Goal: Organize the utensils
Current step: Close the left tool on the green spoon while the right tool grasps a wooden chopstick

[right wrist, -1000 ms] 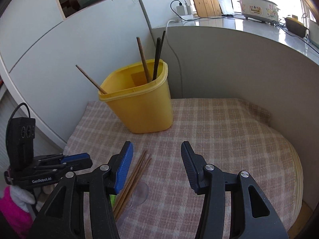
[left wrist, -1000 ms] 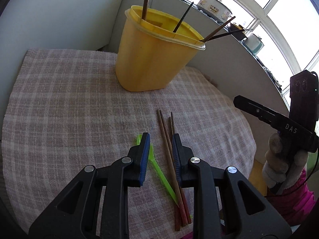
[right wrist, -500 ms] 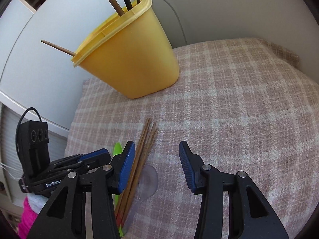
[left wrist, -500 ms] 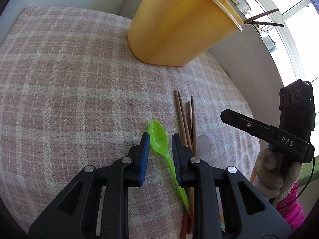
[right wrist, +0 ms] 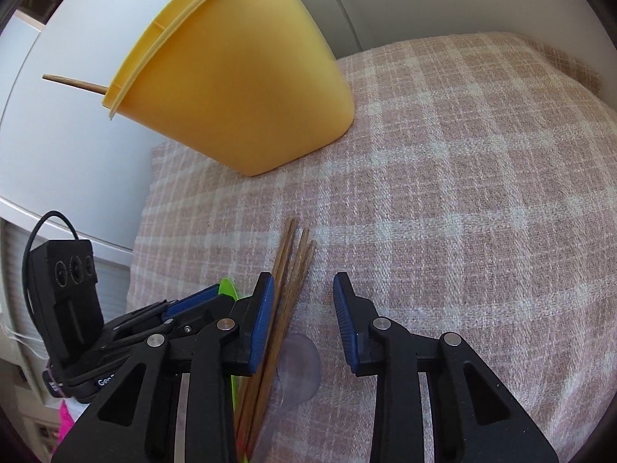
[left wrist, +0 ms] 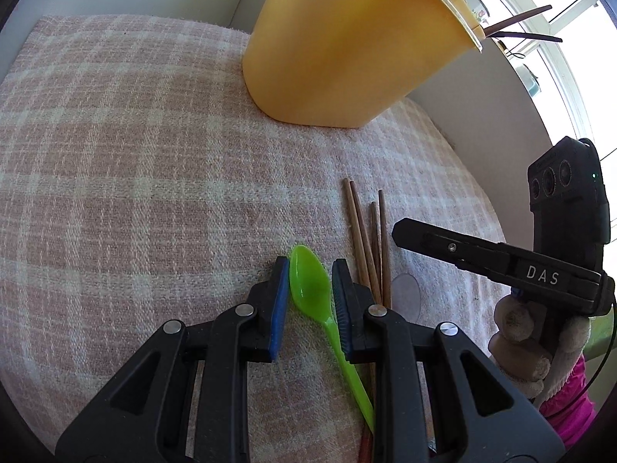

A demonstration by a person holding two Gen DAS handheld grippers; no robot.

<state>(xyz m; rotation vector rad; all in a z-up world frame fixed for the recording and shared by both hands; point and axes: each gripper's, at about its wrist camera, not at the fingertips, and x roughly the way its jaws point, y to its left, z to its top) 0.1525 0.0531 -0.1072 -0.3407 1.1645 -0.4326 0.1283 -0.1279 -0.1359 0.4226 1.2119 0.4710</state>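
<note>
Pink-and-white checked cloth [left wrist: 127, 162] covers the table, and everything sits on it. A yellow plastic tub [left wrist: 347, 46] stands toward the back with a few chopsticks [left wrist: 516, 25] poking up out of it.

On the cloth in front of the tub lies a bundle of brown wooden chopsticks [right wrist: 293, 270], side by side and touching, tips pointing toward the tub. Just beside them lies a bright green plastic spoon [left wrist: 310, 285], bowl up, handle running back toward the person. A clear plastic spoon [right wrist: 299, 362] lies on the other side of the bundle, its bowl touching the sticks; it is hard to make out against the cloth.

The left tool [left wrist: 308, 293] is low over the cloth with its blue-padded fingers [left wrist: 279, 308] set narrow, one either side of the green spoon's bowl. The pads stand very close to the bowl; a thin gap shows on the left side, so it brackets the spoon rather than pinching it.

The right tool [right wrist: 304, 316] is alongside, and its jaws have just been closing. They stand moderately apart, with the chopstick bundle between them, lying close against the left pad [right wrist: 262, 320]; the right pad is clear of the sticks, over bare cloth. In the left wrist view, a white-gloved hand [left wrist: 528, 343] holds that tool's grip, with a bright pink sleeve [left wrist: 570, 409] below it.
</note>
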